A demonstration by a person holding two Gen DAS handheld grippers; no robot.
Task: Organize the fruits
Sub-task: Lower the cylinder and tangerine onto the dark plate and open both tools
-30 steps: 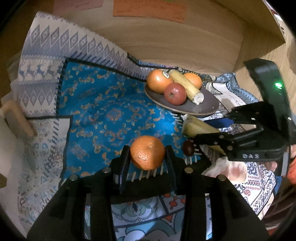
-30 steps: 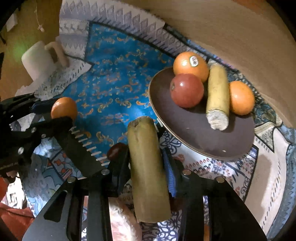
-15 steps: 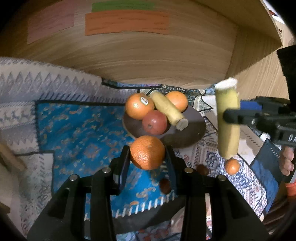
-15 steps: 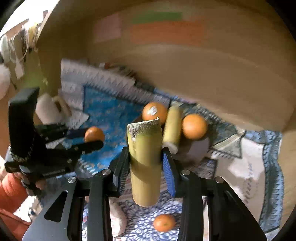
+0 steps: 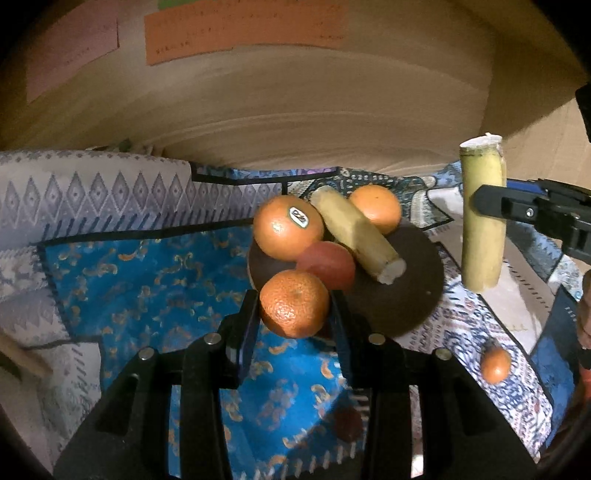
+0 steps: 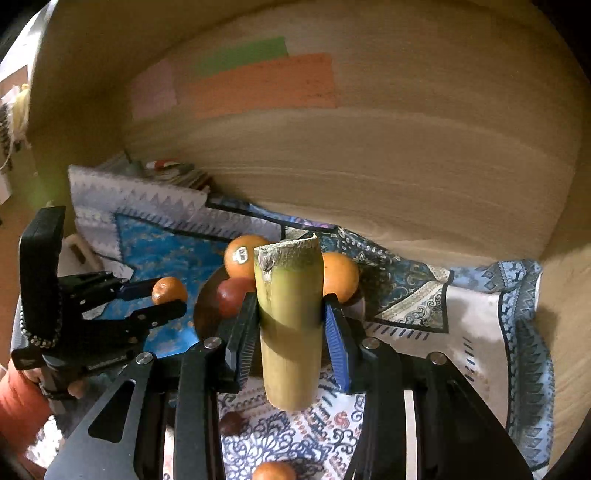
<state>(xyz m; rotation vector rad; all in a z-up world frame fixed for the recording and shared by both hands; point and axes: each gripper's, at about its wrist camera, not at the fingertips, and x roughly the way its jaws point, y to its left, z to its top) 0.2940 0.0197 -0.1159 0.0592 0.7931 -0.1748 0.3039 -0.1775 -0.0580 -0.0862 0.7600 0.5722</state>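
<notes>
Writing on the orange paper (image 5: pixel 243 31) was too small to read; a small orange (image 6: pixel 273 472) was cut off by the right wrist view's bottom edge.

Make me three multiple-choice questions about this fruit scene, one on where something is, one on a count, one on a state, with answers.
1. Where is the red apple?
A. on the dark round plate
B. on the blue patterned cloth
C. in a gripper

2. How many round orange fruits lie on that plate?
A. one
B. two
C. four

3. What is the right gripper doing?
A. standing open
B. clamping an orange
C. clamping a yellow-green cut stalk piece

Answers: 1 A, it rests on the plate between the fruits; 2 B, one stickered, one behind; 3 C, both pads press its sides.
</notes>
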